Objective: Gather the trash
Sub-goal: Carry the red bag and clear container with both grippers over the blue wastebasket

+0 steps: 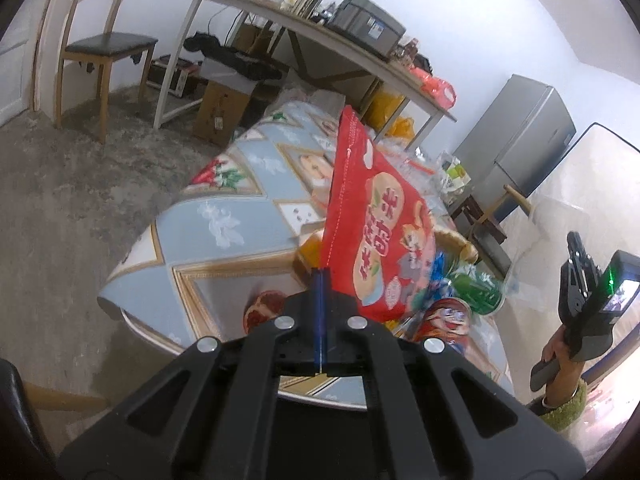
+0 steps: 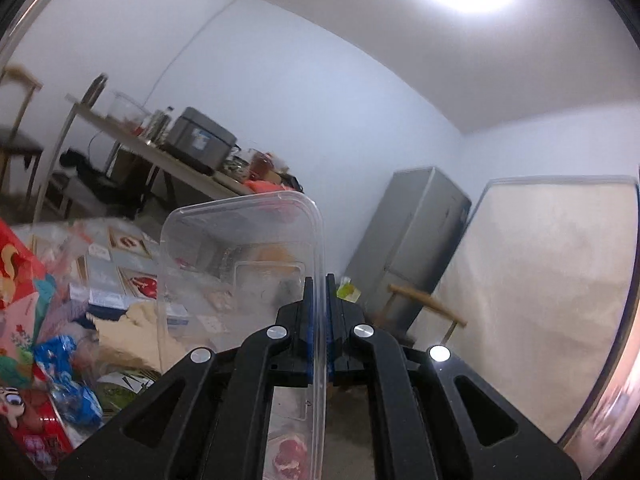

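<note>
At the bottom centre of each wrist view, 1 item is already pinched: the left gripper (image 1: 321, 276) is clamped on the red snack bag (image 1: 376, 232), the right gripper (image 2: 319, 284) on the clear plastic tub (image 2: 240, 264). Beyond, wrappers (image 2: 68, 376) and a green bottle (image 1: 476, 288) are left on the patterned table (image 1: 224, 216); no bin is seen.

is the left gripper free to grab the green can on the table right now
Probably not yet: the left gripper is shut on a red snack bag, which hangs in front of the green can.
</note>
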Available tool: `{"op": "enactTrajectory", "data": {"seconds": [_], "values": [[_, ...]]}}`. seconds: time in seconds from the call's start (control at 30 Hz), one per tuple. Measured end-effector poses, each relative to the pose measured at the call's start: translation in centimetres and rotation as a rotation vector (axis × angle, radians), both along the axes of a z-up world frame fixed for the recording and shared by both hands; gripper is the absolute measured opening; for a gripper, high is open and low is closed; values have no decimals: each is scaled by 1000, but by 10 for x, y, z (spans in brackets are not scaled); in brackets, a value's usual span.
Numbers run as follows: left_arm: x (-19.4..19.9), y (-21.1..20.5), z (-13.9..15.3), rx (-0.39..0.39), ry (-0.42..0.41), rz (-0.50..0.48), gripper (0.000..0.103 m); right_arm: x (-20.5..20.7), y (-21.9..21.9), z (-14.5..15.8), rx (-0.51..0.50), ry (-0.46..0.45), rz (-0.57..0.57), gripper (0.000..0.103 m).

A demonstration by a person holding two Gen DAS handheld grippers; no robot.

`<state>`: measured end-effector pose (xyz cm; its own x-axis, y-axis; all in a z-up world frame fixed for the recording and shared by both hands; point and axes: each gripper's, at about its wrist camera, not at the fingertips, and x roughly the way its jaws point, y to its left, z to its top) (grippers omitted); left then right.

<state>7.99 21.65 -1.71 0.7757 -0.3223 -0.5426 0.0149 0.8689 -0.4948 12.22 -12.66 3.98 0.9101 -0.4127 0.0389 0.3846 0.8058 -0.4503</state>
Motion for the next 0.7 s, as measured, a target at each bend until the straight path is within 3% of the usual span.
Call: {"op": "enactTrajectory", "data": {"seconds": [0.3, 0.7], "values": [[-12, -22, 40, 18, -130, -25, 0, -29, -67, 19, 362, 29, 18, 4], [-18, -71, 88, 42, -267, -150, 0, -61, -122, 18, 540, 24, 13, 4]]}}
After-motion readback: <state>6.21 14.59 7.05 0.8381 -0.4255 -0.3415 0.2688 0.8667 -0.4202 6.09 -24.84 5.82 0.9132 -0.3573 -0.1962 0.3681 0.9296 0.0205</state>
